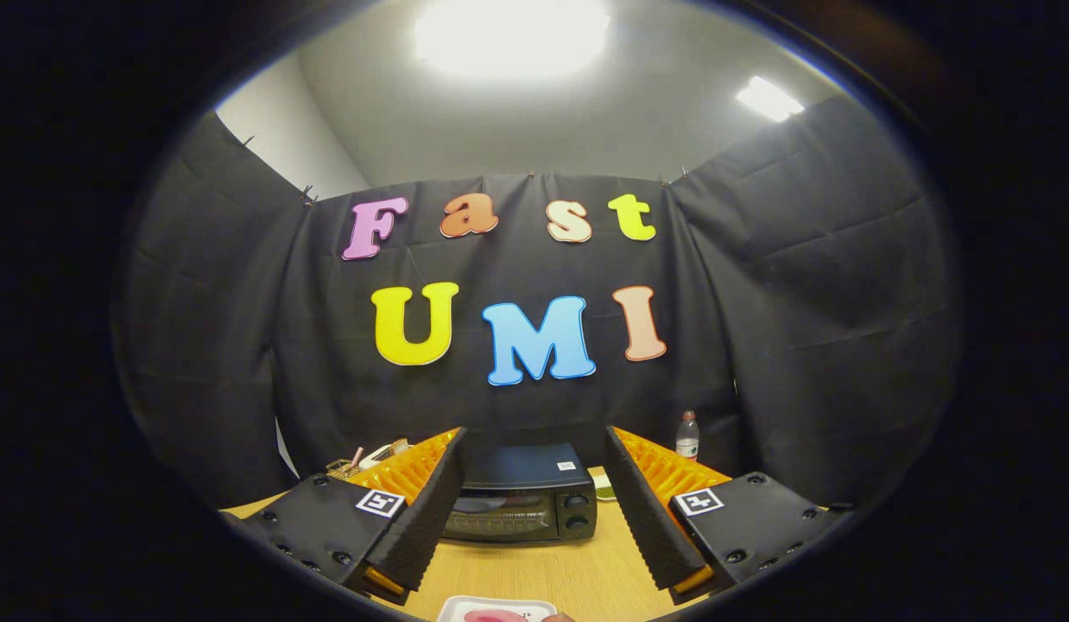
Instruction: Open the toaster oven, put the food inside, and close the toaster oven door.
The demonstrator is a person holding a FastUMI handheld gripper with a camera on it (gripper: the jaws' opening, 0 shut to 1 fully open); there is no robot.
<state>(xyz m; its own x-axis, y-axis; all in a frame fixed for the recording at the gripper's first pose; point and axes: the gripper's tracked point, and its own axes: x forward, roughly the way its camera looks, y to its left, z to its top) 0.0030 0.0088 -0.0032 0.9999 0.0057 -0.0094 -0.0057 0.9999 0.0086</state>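
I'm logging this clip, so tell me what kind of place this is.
Probably a recording booth staged as a small kitchen corner: black cloth walls, a wooden table with a closed toaster oven beyond the open gripper, and a water bottle.

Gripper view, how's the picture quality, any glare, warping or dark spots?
In the gripper view, the ceiling light blows out to white glare; the fisheye bends the booth wall and wooden table into curves; the toaster oven, beyond the open claw, sits dim but sharp, door closed; the white tray between the fingers is cut off.
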